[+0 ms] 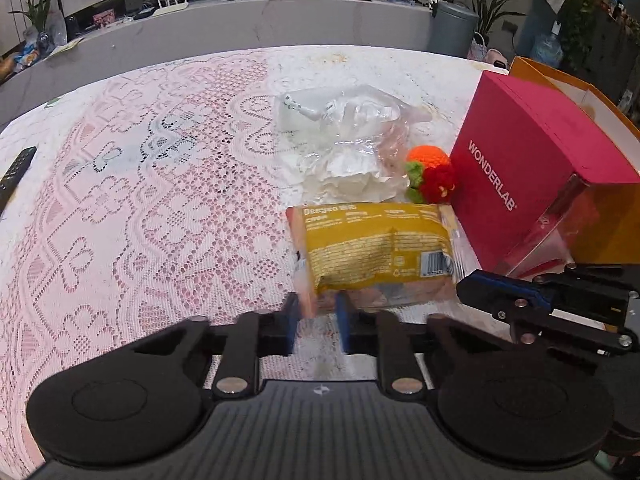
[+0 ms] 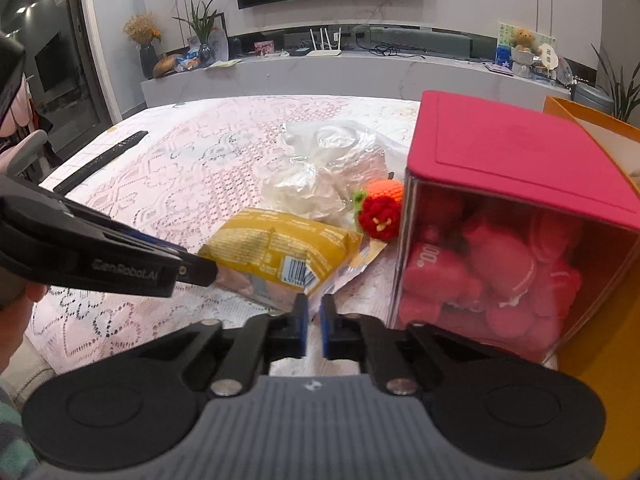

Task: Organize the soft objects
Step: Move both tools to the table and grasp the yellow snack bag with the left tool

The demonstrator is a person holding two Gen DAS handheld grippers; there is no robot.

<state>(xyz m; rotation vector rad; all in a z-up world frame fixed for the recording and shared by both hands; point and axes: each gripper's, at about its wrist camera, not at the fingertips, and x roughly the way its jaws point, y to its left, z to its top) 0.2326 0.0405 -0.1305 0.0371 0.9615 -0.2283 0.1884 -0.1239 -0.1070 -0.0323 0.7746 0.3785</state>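
Note:
A yellow soft snack pack lies on the lace tablecloth. My left gripper is shut on its near left corner; it also shows in the right wrist view touching the pack. My right gripper is shut on the pack's near right seal edge and shows at the right of the left wrist view. Behind the pack lie a crumpled clear plastic bag and a red-and-orange crocheted toy. A red box with a clear front holds red plush items.
An orange box stands behind the red box at the right. A black remote lies at the table's left edge. A grey counter with plants, a router and a TV stands beyond the table.

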